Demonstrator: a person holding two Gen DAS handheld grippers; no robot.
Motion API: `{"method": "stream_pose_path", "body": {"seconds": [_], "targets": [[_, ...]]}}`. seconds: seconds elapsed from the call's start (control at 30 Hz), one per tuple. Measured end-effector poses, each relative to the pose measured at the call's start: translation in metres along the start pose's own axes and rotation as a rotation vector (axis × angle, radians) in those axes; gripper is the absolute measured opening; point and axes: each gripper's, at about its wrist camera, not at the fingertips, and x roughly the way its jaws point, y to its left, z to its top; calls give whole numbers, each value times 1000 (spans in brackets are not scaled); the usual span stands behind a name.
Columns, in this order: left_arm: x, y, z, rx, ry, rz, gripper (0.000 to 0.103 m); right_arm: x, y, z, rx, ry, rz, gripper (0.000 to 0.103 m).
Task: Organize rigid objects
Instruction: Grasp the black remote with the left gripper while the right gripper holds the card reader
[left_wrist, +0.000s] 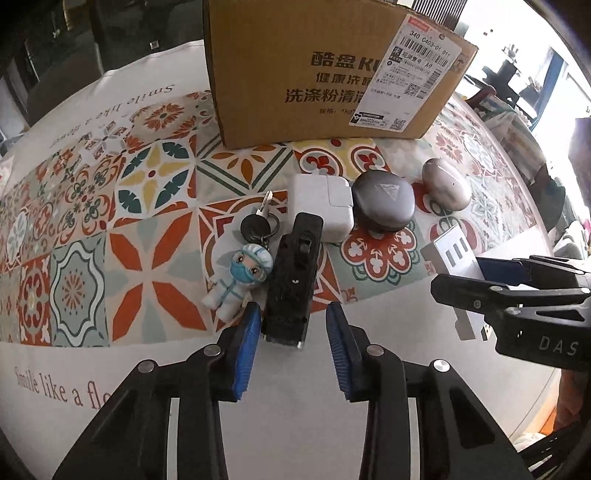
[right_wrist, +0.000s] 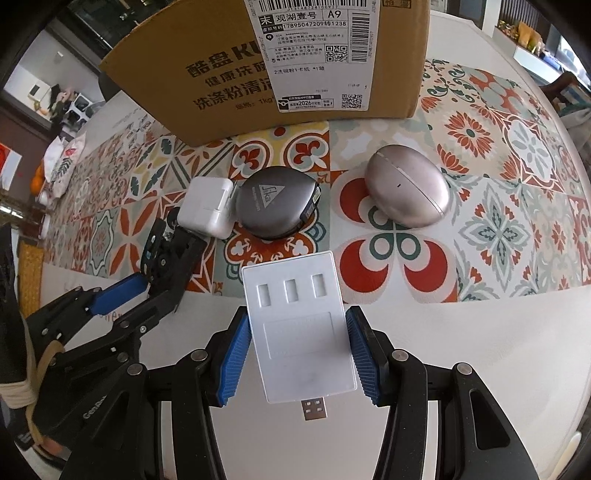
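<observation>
On tiled-pattern tablecloth (left_wrist: 155, 258) — cardboard box (left_wrist: 295, 74), cluttered room behind

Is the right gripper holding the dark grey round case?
No, the right gripper is shut on the white USB hub; the grey case lies on the table.

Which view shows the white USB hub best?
The right wrist view: the white USB hub fills the centre, three slots and plug visible, clamped between the right gripper pads. The left wrist view shows only a slotted corner of it at the right edge, mostly hidden behind the right gripper.
</observation>
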Motion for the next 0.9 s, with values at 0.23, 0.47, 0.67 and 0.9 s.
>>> {"method": "stream_pose_path", "body": {"seconds": [0.23,0.47,0.67,0.9], "targets": [[10,5,11,-2,1,-5,36,6,2,3,-4,10,4,52],[23,2,17,-4,22,-7,36,9,-2,4,8,13,-3,52],[28,-7,18,-7,13,16,29,7,-5,3,10,11,-11,52],[19,-11,11,-29,1,0,29,2,-7,-1,7,0,-15,52]]}}
